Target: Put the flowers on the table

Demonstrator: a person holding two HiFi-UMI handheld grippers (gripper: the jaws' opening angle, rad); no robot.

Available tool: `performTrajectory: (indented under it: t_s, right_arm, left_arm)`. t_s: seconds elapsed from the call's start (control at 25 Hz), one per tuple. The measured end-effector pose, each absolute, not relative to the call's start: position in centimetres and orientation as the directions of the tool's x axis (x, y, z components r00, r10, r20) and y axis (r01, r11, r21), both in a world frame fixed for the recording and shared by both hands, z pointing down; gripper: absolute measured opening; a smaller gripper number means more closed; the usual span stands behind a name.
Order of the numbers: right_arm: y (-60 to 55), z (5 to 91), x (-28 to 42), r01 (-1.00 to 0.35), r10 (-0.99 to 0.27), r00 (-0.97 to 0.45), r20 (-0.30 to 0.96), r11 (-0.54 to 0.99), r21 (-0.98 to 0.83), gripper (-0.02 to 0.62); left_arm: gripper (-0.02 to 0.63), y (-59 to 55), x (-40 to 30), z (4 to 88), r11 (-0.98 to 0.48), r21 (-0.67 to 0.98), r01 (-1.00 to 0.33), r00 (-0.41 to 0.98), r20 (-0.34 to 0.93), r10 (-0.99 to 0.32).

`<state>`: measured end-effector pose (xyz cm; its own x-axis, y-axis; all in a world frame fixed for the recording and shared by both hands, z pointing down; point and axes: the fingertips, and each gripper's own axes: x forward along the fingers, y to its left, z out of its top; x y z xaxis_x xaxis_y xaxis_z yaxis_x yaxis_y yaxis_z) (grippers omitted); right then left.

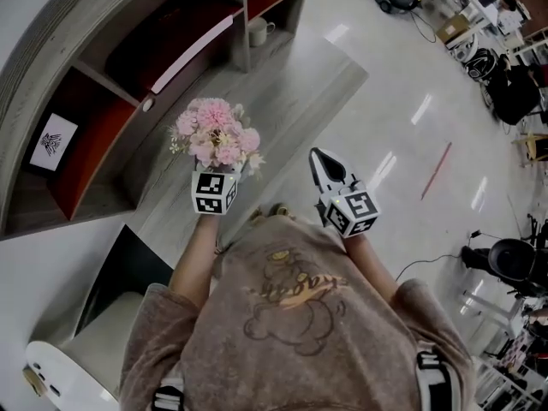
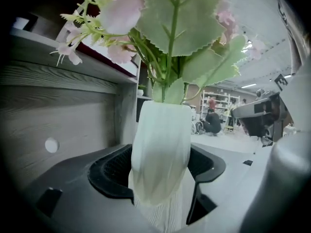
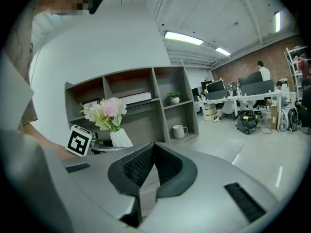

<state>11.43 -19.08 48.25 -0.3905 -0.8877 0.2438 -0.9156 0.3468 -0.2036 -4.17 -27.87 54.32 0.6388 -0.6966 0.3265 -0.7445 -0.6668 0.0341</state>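
A bunch of pink flowers (image 1: 214,135) with green leaves stands in a ribbed white vase (image 2: 163,149). My left gripper (image 2: 160,171) is shut on the vase's lower body and holds it upright over the grey wooden table (image 1: 287,84). Whether the vase touches the table I cannot tell. In the head view the blossoms hide the left jaws; only the marker cube (image 1: 214,193) shows. My right gripper (image 1: 324,161) hangs to the right, over the floor, shut with nothing in it. From the right gripper view (image 3: 153,152) the flowers (image 3: 104,111) and vase (image 3: 120,138) appear at the left.
Shelving (image 1: 128,67) with red-lined compartments runs along the table's left side. A white mug (image 1: 258,31) and a small potted plant (image 3: 174,97) sit in far shelf bays. A white chair (image 1: 77,349) stands behind at lower left. Desks, people and cables fill the office at right.
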Motion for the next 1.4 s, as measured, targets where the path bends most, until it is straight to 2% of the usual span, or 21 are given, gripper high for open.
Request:
performTrajectory:
  t_s: [0.44, 1.4]
  right_arm:
    - [-18.6, 49.1, 14.4, -0.941, -0.906, -0.320, 0.279, 0.269, -0.205, -0.002]
    - [-19.8, 49.8, 14.6, -0.940, -0.898, -0.325, 0.298, 0.272, -0.205, -0.002]
  left_arm:
    - [0.353, -28.6, -2.3, 57.7, -0.689, 0.042, -0.724, 0.652, 0.369, -0.663]
    - [0.353, -29.4, -2.2, 58.3, -0.680, 0.048, -0.732, 0.654, 0.330, -0.681]
